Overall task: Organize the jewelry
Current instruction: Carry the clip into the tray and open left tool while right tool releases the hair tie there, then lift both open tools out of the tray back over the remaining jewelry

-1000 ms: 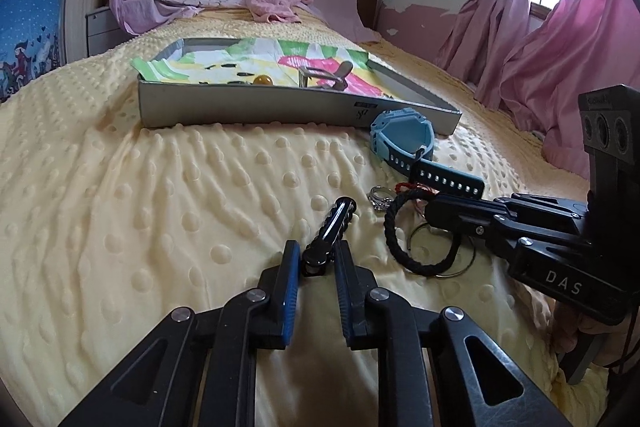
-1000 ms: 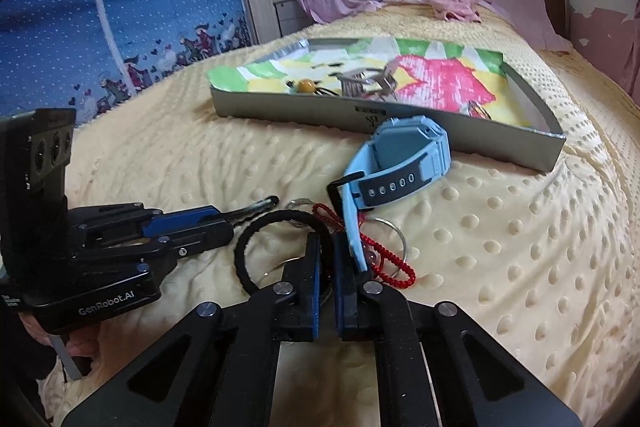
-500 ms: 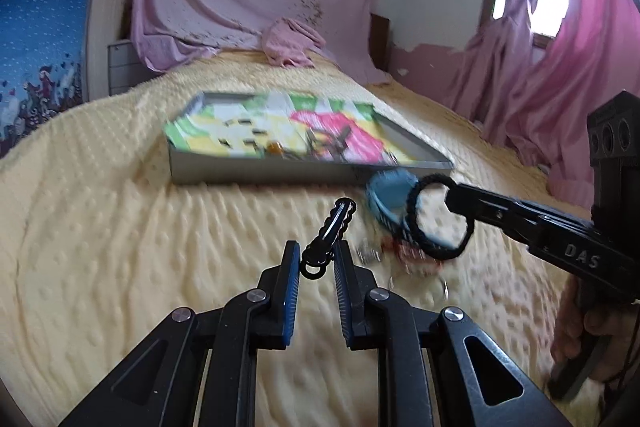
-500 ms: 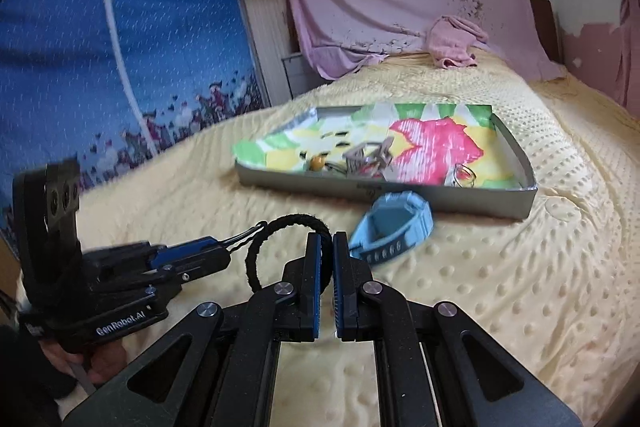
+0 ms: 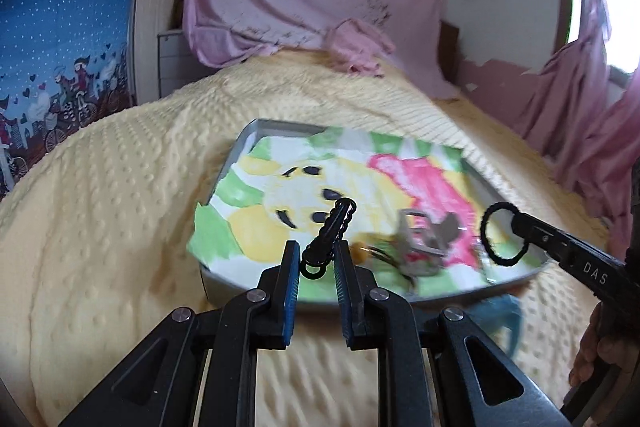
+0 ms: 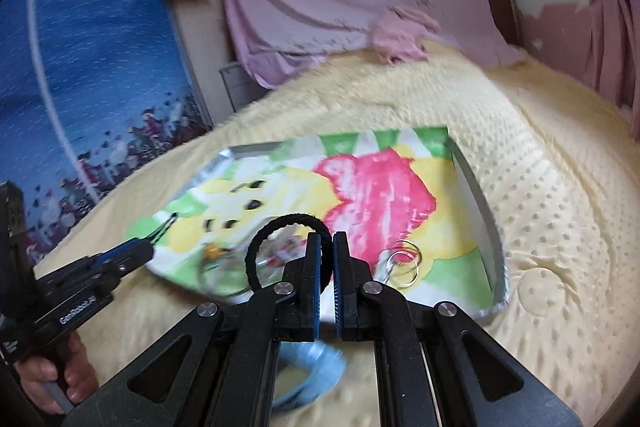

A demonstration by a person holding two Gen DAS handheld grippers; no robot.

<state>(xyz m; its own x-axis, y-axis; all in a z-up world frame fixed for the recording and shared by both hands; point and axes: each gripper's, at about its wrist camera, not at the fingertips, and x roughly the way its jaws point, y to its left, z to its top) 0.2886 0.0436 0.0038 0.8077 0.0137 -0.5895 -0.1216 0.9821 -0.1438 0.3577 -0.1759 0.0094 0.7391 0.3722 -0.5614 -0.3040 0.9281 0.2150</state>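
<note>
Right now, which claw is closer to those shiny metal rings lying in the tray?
The right one. The right claw, gripping a black cord loop, hangs just beside the metal rings. The left claw, holding a black chain, is over the tray's opposite side.

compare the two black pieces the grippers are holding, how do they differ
The black braided loop, held by the right gripper, is a thin round open ring, pinched at one edge. The black chain piece, held by the left gripper, is a straight, chunky linked bar with a small ring at its lower end, gripped near that end and pointing up and away. Both are black, lifted off the bedspread, and above the tray.
</note>
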